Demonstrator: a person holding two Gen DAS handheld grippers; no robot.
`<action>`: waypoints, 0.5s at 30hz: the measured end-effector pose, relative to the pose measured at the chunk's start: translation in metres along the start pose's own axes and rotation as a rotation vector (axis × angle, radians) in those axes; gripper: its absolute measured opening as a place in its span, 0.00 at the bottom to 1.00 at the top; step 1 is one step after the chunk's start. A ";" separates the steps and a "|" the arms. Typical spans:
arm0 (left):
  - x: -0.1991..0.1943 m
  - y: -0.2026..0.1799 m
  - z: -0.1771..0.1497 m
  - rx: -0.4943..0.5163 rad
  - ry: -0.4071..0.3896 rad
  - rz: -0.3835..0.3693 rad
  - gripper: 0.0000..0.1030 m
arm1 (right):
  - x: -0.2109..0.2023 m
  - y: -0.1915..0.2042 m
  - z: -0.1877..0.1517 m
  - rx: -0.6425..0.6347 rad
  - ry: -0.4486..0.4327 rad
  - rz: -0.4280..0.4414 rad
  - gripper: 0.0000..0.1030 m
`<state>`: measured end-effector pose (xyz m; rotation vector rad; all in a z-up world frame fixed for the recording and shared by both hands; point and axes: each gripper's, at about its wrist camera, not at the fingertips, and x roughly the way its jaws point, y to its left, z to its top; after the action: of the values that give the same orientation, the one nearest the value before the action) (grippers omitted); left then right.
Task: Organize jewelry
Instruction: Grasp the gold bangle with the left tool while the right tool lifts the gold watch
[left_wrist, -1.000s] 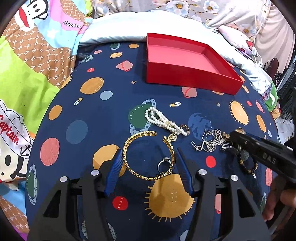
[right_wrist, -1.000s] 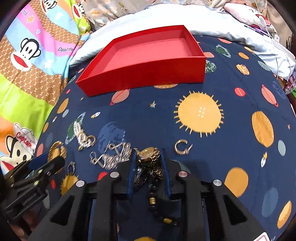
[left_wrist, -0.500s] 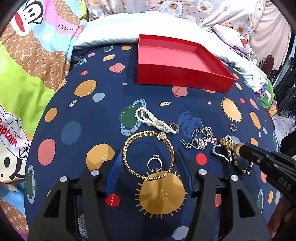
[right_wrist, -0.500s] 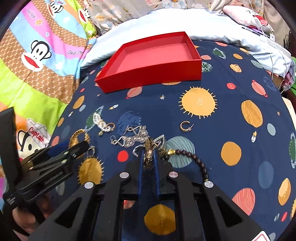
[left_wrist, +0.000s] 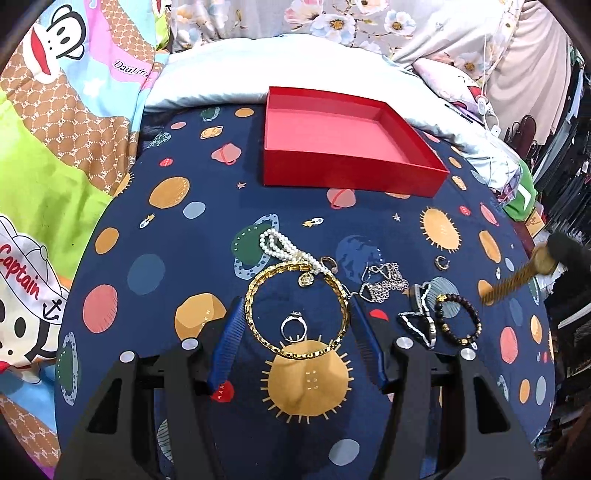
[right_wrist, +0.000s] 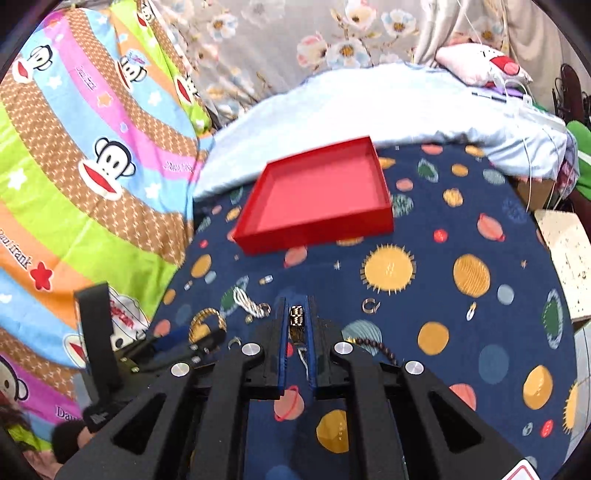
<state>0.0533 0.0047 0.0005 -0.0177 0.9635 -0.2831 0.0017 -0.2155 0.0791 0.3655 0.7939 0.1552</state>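
**Gold watch lifted, red box waiting**

I work over a bed covered by the navy planet-print cloth (left_wrist: 155, 236). At its far edge sits the red box (left_wrist: 347, 173), with nothing in it that I can see. The rest of the jewelry lies in a cluster toward the near edge: the gold chain bracelet (left_wrist: 295, 306) as an open loop with the silver ring (left_wrist: 293, 328) inside it, the pearl strand (left_wrist: 284, 247) touching the loop's far side, the silver filigree pieces (left_wrist: 384, 284) and dark bead bracelet (left_wrist: 460, 319) to the right, and a small hoop earring (left_wrist: 441, 262) apart from them.

To do this step well, I judge I should carry the gold watch (right_wrist: 296, 316) level and well above the cluster, so its dangling band snags nothing, then bring it over the box's near wall and release low inside.

My right gripper (right_wrist: 297, 314) has its fingers drawn close together, pinching the watch, which hangs off the cloth near the right edge. My left gripper (left_wrist: 295, 332) stands wide apart, its fingers flanking the gold loop just outside it, gripping nothing; I cannot tell whether they touch the cloth.
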 end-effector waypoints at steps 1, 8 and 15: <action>-0.002 -0.001 0.001 0.003 0.000 -0.006 0.54 | -0.002 0.001 0.002 0.000 -0.006 0.001 0.08; -0.016 -0.009 0.023 0.033 -0.012 -0.039 0.54 | -0.004 0.004 0.024 -0.019 -0.046 -0.013 0.07; -0.022 -0.016 0.076 0.039 -0.069 -0.075 0.54 | 0.016 0.003 0.065 -0.051 -0.089 -0.026 0.07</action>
<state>0.0994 -0.0136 0.0634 -0.0284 0.8895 -0.3683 0.0595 -0.2253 0.1118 0.3120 0.7054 0.1337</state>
